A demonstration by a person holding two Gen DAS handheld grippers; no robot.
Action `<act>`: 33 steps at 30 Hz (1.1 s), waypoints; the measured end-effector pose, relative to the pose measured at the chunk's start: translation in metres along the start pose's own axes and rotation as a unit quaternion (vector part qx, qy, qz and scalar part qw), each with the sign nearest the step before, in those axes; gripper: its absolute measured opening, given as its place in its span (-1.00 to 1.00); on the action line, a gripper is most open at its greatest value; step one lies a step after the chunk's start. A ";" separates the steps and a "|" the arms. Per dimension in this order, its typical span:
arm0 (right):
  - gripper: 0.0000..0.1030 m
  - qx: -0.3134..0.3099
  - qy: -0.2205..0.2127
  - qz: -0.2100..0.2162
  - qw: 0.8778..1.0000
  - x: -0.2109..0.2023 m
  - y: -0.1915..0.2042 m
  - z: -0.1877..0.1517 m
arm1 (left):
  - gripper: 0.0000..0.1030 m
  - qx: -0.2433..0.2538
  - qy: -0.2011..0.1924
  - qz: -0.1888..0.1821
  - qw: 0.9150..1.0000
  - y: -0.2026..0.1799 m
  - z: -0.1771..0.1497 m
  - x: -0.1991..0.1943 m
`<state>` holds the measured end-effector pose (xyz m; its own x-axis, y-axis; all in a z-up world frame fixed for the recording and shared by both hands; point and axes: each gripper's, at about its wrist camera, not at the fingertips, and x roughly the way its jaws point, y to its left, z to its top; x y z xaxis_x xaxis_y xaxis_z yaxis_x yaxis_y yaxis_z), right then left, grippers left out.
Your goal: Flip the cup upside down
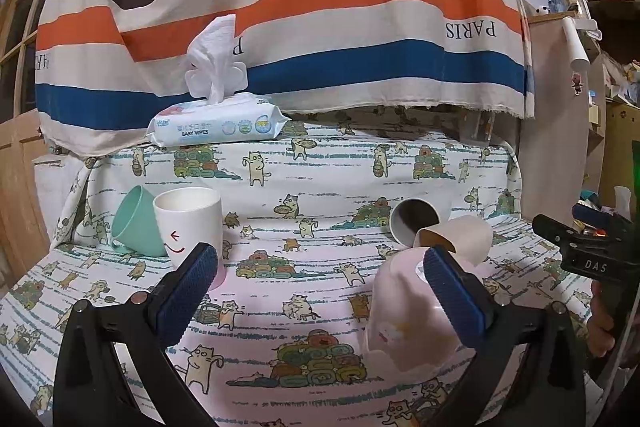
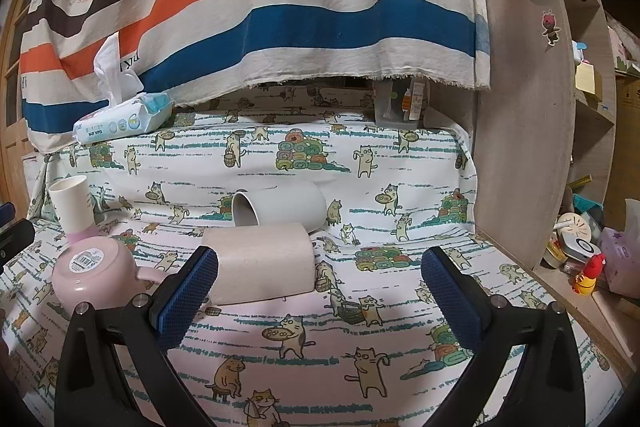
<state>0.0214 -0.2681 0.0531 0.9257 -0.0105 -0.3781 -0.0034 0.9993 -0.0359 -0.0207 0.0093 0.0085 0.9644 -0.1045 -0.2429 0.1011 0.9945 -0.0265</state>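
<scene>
A pink cup (image 1: 396, 311) stands upside down on the cat-print cloth, right behind my left gripper's right finger (image 1: 452, 295); it also shows in the right wrist view (image 2: 94, 273). My left gripper (image 1: 320, 291) is open and empty. A beige cup (image 2: 264, 263) lies on its side just ahead of my open, empty right gripper (image 2: 320, 291), touching its left finger. A white cup (image 2: 280, 207) lies on its side behind it. A white smiley cup (image 1: 190, 223) stands upright on a pink base, with a green cup (image 1: 136, 223) tilted against it.
A baby wipes pack (image 1: 218, 123) sits on the raised back ledge under a striped hanging cloth (image 1: 280, 7). A wooden shelf unit (image 2: 520, 147) with clutter borders the right side. The right gripper's body (image 1: 592, 251) shows at the left wrist view's right edge.
</scene>
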 end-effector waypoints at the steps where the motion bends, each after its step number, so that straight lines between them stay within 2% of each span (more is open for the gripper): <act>1: 0.99 0.000 0.000 0.000 1.000 0.000 0.000 0.000 | 0.99 -0.002 -0.001 -0.001 1.000 0.001 0.000 -0.001; 10: 0.99 0.000 -0.002 0.000 1.000 0.001 0.000 0.000 | 0.99 -0.009 0.009 0.006 1.000 0.003 -0.001 0.002; 24: 0.99 0.000 -0.004 0.000 1.000 0.001 -0.001 -0.001 | 0.99 0.006 0.033 0.025 0.999 -0.001 -0.004 0.012; 33: 0.99 0.000 -0.004 0.000 1.000 0.001 -0.001 -0.001 | 0.99 0.005 0.033 0.030 0.999 -0.001 -0.005 0.011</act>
<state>0.0217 -0.2694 0.0522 0.9286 -0.0096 -0.3710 -0.0041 0.9993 -0.0361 -0.0114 0.0076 0.0015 0.9506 -0.0435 -0.3075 0.0454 0.9990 -0.0010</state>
